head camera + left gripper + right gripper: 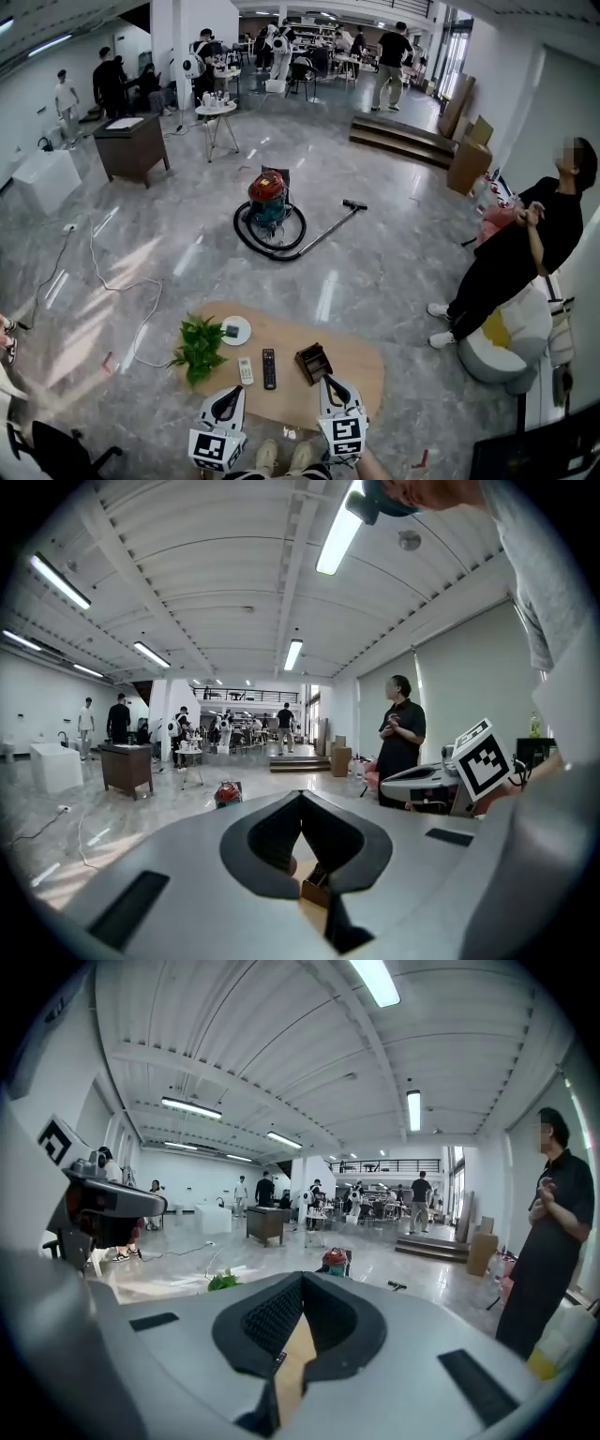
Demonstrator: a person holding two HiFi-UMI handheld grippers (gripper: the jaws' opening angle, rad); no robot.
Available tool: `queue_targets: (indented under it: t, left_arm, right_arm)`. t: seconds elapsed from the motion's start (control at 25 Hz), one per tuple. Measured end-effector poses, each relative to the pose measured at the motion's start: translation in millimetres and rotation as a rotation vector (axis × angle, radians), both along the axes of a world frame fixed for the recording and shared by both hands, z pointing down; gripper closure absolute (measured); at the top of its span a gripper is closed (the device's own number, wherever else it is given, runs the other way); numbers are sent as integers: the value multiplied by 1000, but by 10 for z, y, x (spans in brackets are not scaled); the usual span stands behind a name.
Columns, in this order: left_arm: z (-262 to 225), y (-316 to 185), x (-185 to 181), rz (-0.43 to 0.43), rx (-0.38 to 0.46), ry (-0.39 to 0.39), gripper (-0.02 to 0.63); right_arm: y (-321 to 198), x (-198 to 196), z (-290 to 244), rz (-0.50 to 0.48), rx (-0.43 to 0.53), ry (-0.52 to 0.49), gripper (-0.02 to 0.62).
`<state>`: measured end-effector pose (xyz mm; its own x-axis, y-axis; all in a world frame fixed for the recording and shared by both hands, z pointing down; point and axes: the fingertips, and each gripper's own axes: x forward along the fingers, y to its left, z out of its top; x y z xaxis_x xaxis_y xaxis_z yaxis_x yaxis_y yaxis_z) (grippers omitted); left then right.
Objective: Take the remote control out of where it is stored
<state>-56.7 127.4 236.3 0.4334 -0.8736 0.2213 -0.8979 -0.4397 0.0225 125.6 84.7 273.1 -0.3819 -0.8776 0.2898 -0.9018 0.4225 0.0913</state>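
Both grippers are held up close to the head camera, just in front of the near edge of a low oval wooden table [361,370]. The left gripper [232,392] has its jaws pressed together, tips meeting with nothing between them. The right gripper [330,382] is the same, its jaws closed on themselves and empty.

Two remotes lie flat on the table top, side by side near the middle and running toward the near edge. A white remote control [245,370] is on the left and a black remote control [269,367] is just to its right, the two close but apart. Neither gripper touches them.

Right of the black remote stands a small brown box [313,362], open at the top and turned at an angle to the table's edge. Its inside is dark, and what it holds cannot be made out.

At the table's left end stands a green potted plant [199,347], with a round white dish [234,329] just beside it near the far edge.

Beyond the table, on the glossy floor, is a red-topped vacuum cleaner [269,211] with its hose looped around it. At the right, a person in black [525,253] leans back against a white seat [511,337].
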Motion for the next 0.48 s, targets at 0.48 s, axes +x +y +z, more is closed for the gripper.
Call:
queue_targets:
  t: [0.48]
  left_arm:
    - [-178, 116, 550, 40, 28, 8, 601]
  right_arm:
    - [332, 497, -165, 11, 23, -39, 588]
